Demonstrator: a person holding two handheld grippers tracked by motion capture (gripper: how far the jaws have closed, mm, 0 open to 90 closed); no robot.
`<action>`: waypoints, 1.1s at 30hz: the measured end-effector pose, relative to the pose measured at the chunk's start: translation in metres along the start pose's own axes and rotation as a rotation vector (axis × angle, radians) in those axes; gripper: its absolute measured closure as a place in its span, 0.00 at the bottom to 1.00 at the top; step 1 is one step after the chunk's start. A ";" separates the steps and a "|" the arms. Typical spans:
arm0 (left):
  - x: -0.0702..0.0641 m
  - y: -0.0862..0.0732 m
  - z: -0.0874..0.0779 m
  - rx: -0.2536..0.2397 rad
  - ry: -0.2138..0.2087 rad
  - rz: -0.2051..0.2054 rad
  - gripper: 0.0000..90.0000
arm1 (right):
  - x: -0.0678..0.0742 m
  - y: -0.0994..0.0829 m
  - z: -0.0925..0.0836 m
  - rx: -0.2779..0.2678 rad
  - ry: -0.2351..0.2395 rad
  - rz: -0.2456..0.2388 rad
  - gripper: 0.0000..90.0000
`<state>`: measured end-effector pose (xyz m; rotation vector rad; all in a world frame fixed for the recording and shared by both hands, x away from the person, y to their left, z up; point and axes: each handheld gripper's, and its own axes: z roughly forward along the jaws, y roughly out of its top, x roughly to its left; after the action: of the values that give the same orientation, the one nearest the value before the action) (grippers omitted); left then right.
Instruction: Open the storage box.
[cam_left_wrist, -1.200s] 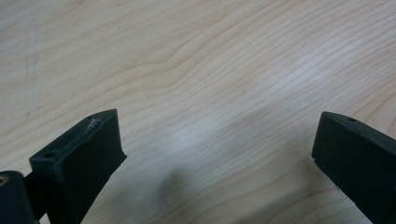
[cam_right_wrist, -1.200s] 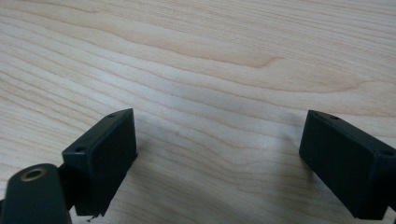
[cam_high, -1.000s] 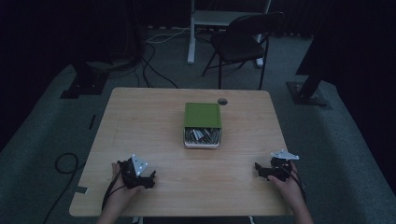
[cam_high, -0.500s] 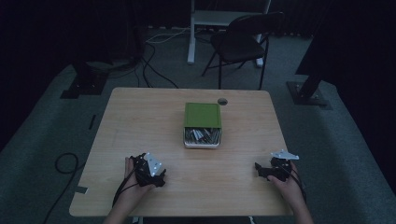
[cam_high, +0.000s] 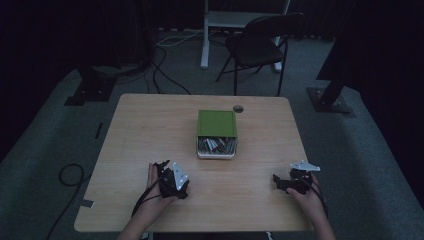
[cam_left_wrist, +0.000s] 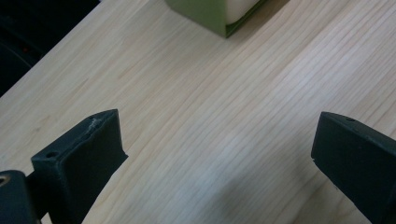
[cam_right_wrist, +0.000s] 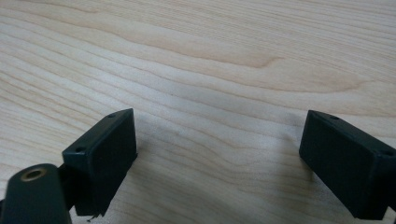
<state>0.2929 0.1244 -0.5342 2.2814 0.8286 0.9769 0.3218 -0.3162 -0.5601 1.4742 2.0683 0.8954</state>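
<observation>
Box position: the green box sits in the middle of the table in the high view, its green lid pushed toward the top of the frame so the lower end stands uncovered.
Contents: a row of grey metal pieces shows in that uncovered end; too small for me to tell what they are.
Long axis: the box runs top-to-bottom in the high view, open end facing the bottom edge where my hands come in.
Left gripper: my left gripper rests at lower left of centre, jaws spread wide, nothing between them but bare wood.
Right gripper: my right gripper rests at lower right, jaws also spread wide and empty.
Nearer hand: the left, I judge; it lies nearer the box than the right, which is well apart from it.
Bearing from left gripper: the box lies up and to the right in the high view; in the left gripper view its green corner pokes in at the top edge, right of centre.
Bearing from right gripper: up and to the left in the high view; the right gripper view has plain tabletop ahead.
Coming move, my guess: the left gripper travels up-right toward the open end, not yet begun.
</observation>
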 end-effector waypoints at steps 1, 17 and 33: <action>-0.001 0.001 0.001 -0.006 0.002 0.002 0.03 | 0.000 0.000 0.000 0.000 0.000 0.000 0.12; -0.018 0.023 0.007 -0.048 0.049 0.157 0.03 | 0.000 0.000 0.000 0.001 0.000 0.002 0.12; -0.036 0.046 0.016 -0.141 0.057 0.355 0.07 | 0.000 0.000 0.000 0.000 0.000 0.001 0.12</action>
<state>0.3005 0.0645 -0.5293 2.3297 0.3657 1.2172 0.3219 -0.3162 -0.5601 1.4751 2.0684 0.8955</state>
